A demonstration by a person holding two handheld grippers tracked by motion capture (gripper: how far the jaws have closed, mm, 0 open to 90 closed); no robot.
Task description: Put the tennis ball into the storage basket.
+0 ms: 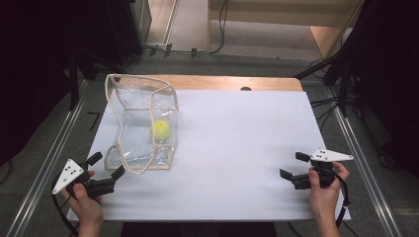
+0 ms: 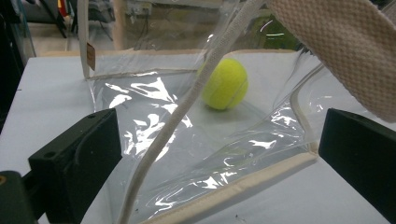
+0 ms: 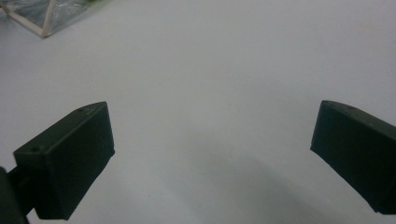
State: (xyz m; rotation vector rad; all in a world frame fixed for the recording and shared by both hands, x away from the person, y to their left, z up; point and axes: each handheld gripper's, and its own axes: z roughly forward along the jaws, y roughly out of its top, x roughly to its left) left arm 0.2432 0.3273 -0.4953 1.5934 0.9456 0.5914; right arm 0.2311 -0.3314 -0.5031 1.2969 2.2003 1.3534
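Observation:
A clear plastic bag with cream fabric trim stands on the white table top at the left. A yellow tennis ball lies inside it, seen through the plastic in the left gripper view as the ball. My left gripper is open just in front of the bag's near corner, its jaws on either side of the bag's lower edge without touching it. A cream handle strap hangs across the top right. My right gripper is open over bare table at the right, nothing between its jaws.
A wooden strip shows along the table's far edge. Metal rails run along both sides of the table. Dark stands and cables sit beyond the right and left edges. A corner of the bag shows in the right gripper view.

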